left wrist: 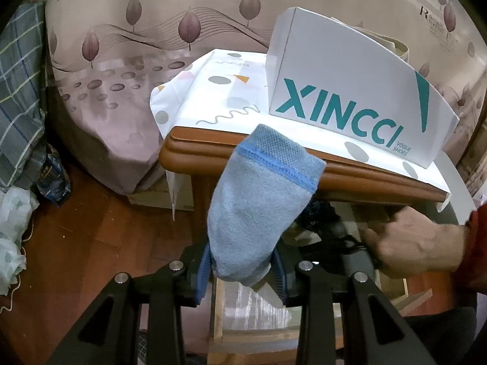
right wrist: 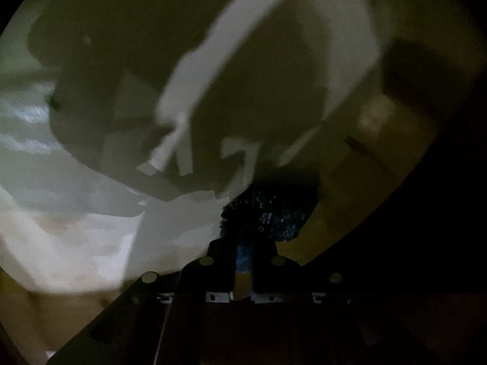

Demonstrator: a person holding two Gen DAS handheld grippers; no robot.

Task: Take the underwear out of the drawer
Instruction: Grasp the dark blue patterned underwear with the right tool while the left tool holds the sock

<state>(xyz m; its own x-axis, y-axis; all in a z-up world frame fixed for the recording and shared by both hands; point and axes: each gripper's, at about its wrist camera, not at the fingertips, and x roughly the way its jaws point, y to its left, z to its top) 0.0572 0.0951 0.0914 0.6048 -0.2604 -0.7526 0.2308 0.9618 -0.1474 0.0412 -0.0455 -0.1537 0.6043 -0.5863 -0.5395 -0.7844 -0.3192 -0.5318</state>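
Note:
My left gripper [left wrist: 240,270] is shut on a light blue knitted garment [left wrist: 258,200] with a darker blue seam, which stands up in front of the wooden nightstand's top edge [left wrist: 304,167]. To the right, a person's hand [left wrist: 411,243] reaches under that top into the open drawer [left wrist: 219,310], next to a dark fabric piece [left wrist: 316,213]. In the right wrist view the scene is dim. My right gripper [right wrist: 243,255] is inside the drawer, its fingers [right wrist: 222,252] close together and pinching a dark blue speckled garment [right wrist: 274,213] that bunches just ahead of them.
A white XINCCI shoe box [left wrist: 350,100] stands on a patterned white cloth [left wrist: 213,91] on the nightstand. A bed with a leaf-print cover [left wrist: 121,60] lies behind. Plaid fabric [left wrist: 21,91] and plastic bags [left wrist: 12,228] sit on the wooden floor at left. The drawer's pale bottom [right wrist: 91,228] shows shadows.

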